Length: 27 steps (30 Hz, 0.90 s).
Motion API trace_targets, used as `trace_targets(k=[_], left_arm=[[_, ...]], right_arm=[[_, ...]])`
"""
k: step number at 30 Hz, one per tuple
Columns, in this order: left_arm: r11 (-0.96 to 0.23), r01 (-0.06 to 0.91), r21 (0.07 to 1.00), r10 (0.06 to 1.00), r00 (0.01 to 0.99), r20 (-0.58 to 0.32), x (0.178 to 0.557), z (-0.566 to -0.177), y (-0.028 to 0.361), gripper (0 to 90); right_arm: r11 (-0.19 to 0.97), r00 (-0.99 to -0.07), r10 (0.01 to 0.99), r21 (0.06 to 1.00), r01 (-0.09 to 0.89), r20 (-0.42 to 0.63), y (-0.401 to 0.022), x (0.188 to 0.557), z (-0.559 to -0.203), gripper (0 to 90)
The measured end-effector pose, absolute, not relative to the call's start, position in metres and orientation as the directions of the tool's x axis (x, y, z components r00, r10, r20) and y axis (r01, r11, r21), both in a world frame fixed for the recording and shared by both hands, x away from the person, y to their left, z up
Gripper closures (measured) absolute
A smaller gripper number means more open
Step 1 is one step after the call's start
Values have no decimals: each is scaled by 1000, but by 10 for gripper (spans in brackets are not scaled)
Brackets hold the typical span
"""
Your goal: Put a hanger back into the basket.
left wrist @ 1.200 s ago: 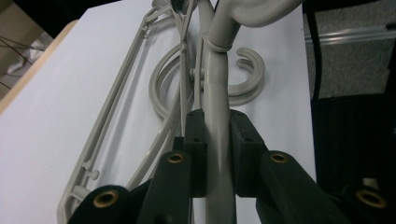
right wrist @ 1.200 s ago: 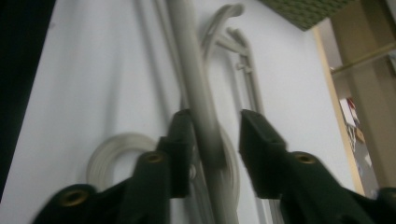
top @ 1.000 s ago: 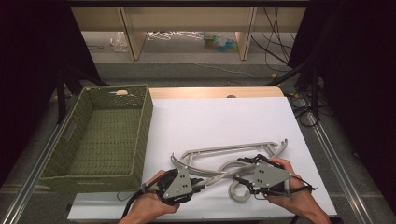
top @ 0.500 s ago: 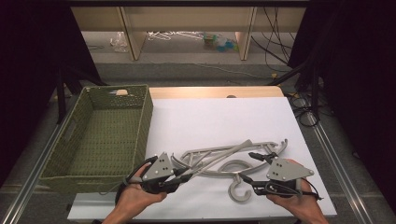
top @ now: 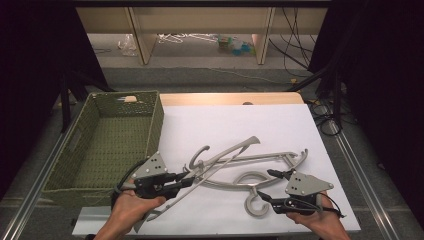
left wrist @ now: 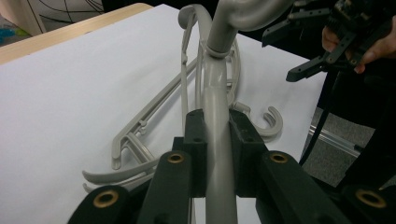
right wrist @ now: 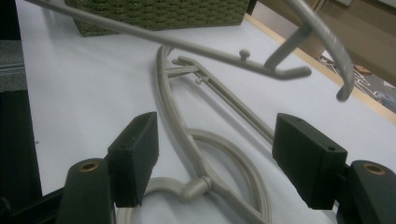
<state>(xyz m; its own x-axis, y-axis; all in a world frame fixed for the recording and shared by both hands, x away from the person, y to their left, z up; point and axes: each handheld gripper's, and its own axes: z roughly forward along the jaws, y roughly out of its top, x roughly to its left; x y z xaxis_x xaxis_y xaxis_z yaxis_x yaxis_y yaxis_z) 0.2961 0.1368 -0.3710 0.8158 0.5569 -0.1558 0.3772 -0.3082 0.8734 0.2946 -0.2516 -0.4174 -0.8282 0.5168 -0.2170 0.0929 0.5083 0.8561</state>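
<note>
Two grey plastic hangers are on the white table (top: pixel 240 125). My left gripper (top: pixel 189 180) is shut on the arm of one hanger (top: pixel 227 155) and holds it tilted above the other. In the left gripper view the pads (left wrist: pixel 198 149) clamp that hanger's arm (left wrist: pixel 215 93), with the left gripper (left wrist: pixel 217 151) pointing along it. The second hanger (top: pixel 280 157) lies flat, its hook (top: pixel 252 205) toward me. My right gripper (top: pixel 268 186) stands open beside that hook. In the right gripper view the right gripper (right wrist: pixel 219 163) straddles the lying hanger (right wrist: pixel 187 140) without touching it.
A green woven basket (top: pixel 155 125) stands at the table's left side and looks empty; it shows again as the basket (right wrist: pixel 159 14) in the right gripper view. A wooden strip (top: pixel 230 98) edges the table's far side. Shelving and clutter lie beyond.
My left gripper has lifted one hanger off the other and swung it to a steeper diagonal. My right gripper has drawn back to the right, away from the hangers' middle.
</note>
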Motion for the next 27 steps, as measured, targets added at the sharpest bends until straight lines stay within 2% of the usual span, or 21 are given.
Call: trace_targets(k=[5, 8, 13, 23, 27], left_arm=[[-275, 375, 885, 569, 806, -165, 295, -361, 147, 789], [-221, 391, 894, 560, 801, -212, 295, -355, 154, 790], [-173, 389, 905, 564, 792, -233, 294, -343, 167, 789], [-137, 374, 917, 587, 777, -229, 292, -305, 193, 790], [-134, 344, 929, 617, 763, -194, 298, -294, 208, 789]], right_arm=[[511, -830, 520, 853, 110, -204, -253, 296, -421, 323], [513, -831, 520, 850, 119, -197, -252, 296, -423, 314], [507, -826, 529, 853, 127, -192, -252, 297, -424, 296], [514, -832, 523, 847, 135, -185, -252, 298, -426, 291], [517, -831, 525, 845, 138, -185, -252, 299, -426, 291]])
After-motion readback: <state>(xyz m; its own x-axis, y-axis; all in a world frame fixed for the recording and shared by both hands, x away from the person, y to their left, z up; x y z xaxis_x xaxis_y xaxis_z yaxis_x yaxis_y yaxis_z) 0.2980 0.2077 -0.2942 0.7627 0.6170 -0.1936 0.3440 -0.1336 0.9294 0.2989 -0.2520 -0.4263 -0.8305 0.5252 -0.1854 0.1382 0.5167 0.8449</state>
